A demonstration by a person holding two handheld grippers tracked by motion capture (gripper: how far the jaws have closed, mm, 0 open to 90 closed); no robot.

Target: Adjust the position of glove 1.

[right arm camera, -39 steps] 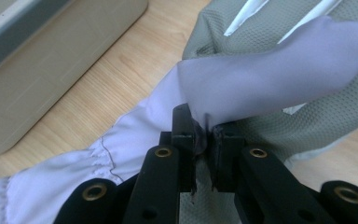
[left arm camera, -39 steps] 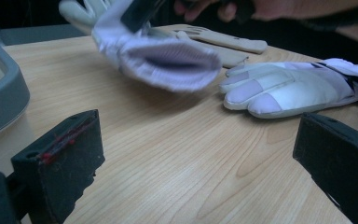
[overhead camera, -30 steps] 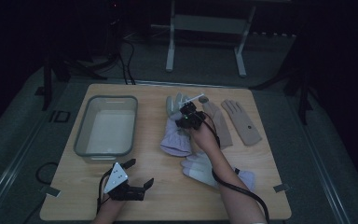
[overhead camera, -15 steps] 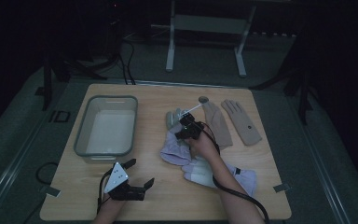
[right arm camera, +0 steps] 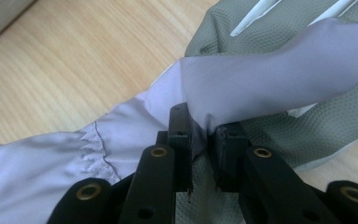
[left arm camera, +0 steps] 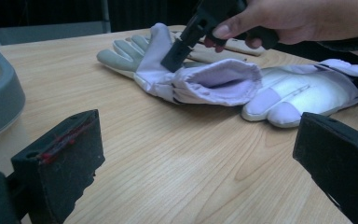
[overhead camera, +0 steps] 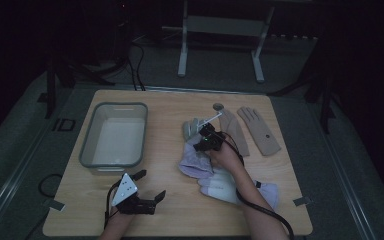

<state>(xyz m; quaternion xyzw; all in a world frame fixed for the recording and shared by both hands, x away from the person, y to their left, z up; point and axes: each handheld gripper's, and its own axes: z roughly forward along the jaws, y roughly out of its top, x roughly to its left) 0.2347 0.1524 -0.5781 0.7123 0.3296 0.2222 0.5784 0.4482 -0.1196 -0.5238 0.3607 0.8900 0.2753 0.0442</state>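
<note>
A pale lavender glove [overhead camera: 194, 161] lies mid-table with its cuff open toward the left gripper view [left arm camera: 223, 81]. My right gripper [overhead camera: 203, 141] is shut on a fold of its fabric [right arm camera: 270, 79], pinched between the jaw tips [right arm camera: 203, 140]; in the left gripper view it [left arm camera: 177, 53] comes down onto the glove from above. A grey mesh glove [right arm camera: 223, 28] lies under the fold. My left gripper [overhead camera: 150, 185] rests near the table's front left, open, with nothing between its jaws [left arm camera: 196, 163].
A white glove [overhead camera: 225, 185] lies under the right forearm. Two beige gloves [overhead camera: 260, 131] lie at the back right. A grey-rimmed clear tub [overhead camera: 87, 145] stands on the left of the table. Bare wood lies between the tub and the gloves.
The right gripper has come down and a little nearer the person, bringing the pinched lavender fabric with it. The left gripper has stayed where it was.
</note>
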